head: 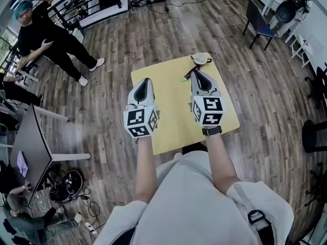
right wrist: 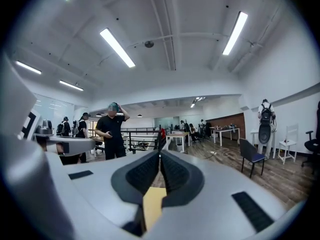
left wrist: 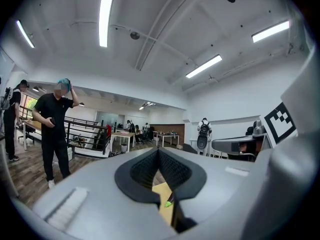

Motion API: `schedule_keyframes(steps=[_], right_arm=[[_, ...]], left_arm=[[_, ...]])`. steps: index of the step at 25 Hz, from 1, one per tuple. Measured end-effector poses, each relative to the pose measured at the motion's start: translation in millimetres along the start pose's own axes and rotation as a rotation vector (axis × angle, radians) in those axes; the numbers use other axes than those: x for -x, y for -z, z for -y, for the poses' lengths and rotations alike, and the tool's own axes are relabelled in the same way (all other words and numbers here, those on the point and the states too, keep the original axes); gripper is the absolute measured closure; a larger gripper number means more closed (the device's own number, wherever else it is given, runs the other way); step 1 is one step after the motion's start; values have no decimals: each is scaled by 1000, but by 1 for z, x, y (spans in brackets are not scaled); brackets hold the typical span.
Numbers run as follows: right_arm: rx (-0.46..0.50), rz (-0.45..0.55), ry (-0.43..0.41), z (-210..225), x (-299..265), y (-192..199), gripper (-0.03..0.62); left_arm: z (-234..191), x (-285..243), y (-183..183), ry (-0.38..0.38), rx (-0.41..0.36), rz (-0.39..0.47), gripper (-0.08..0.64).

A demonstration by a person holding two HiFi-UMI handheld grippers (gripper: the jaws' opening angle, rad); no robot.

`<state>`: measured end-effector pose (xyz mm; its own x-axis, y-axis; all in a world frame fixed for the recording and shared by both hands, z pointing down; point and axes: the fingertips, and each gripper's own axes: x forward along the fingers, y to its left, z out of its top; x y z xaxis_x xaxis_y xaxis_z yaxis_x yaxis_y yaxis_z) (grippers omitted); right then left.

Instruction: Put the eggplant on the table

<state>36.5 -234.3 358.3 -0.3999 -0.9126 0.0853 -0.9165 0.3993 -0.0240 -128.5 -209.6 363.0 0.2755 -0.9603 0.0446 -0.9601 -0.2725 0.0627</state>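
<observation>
A small dark eggplant [head: 188,75] with a bright green stem lies on the yellow table [head: 168,111], near its far edge. My right gripper [head: 197,73] hovers just above and beside it, jaws shut with nothing between them. My left gripper [head: 145,81] hangs over the table's left part, also shut and empty. In the left gripper view the closed pads meet at the left gripper [left wrist: 158,151], and the eggplant's green tip [left wrist: 168,202] shows below them on the table [left wrist: 161,191]. The right gripper view shows the shut right gripper [right wrist: 160,155] over the yellow top [right wrist: 152,204].
A small white bowl [head: 201,58] sits at the table's far right corner. A person in black [head: 48,40] stands on the wooden floor at the far left. A grey desk [head: 30,147] is at the left and a dark chair [head: 258,22] at the far right.
</observation>
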Motion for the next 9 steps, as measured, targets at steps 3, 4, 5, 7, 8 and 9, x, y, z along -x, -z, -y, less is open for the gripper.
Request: schedule_keyframes(steps=[3,4,5,7,8,9], right_arm=[[8,-5,-8,-4,0,3,574],[11,-8,-10,-5,-1,5,574],[14,-12,-13,-5,-2,7,575],[20,-20,-21,-5,-6,12,575],[23,-24,-25,-4,-7,14,575],[26,-27,-29,-3,-9,17,575]], left_arm=[[-1,1,5,-1,6,-6,551],[-2,1,7,-2,8,-9,551],[-2,-1,9,-2,10,-13,551],[-3,-5,15,-3,13,-22,551],[-4,-7,18,-3,14,-28,551],[-4,-10,21,-3,16,-34,551]])
